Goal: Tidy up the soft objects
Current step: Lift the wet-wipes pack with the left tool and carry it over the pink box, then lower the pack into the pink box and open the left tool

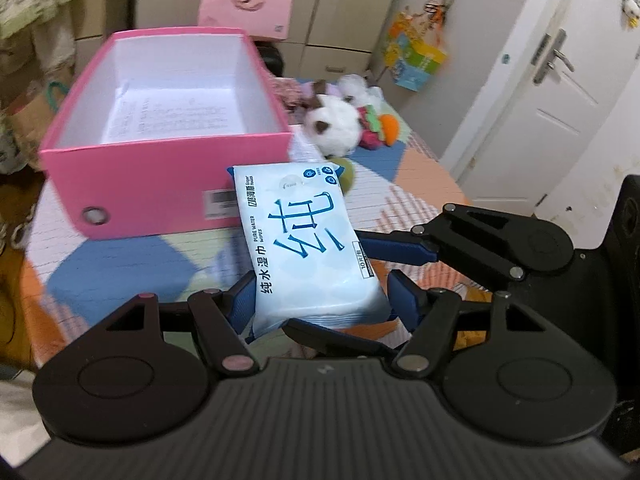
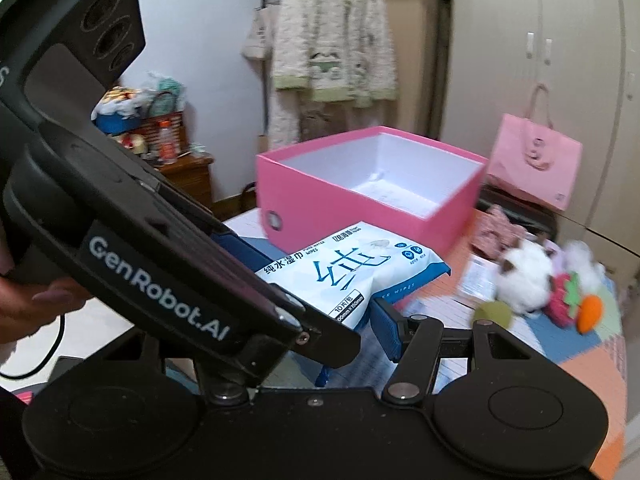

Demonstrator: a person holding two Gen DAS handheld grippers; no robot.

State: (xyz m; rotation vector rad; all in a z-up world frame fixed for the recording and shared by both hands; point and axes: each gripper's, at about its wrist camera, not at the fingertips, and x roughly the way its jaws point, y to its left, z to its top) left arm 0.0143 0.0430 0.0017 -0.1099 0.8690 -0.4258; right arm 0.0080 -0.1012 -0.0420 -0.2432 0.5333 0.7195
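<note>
Currently both of my grippers held one pack of wet wipes (image 1: 308, 248) in the air, just in front of the pink box (image 1: 160, 184). The left gripper (image 1: 320, 300) had its jaws closed on the pack's near end, blue pads pressing either side. The right gripper (image 1: 404, 250) came in from the side; one blue finger lay against the pack's long edge, and in its own view the pack sat between its jaws (image 2: 344, 280), though the left gripper's body hid the far finger, so I could not tell how firm that grip was. The box stood open toward the far left corner of the bed (image 1: 400, 200), on a patterned cover, with a printed sheet on its floor. Toward the bed's far right edge lay a white plush toy (image 1: 334, 126) and, beside it, an orange soft toy (image 1: 390, 128). A green ball (image 2: 494, 314) rested near them.
</note>
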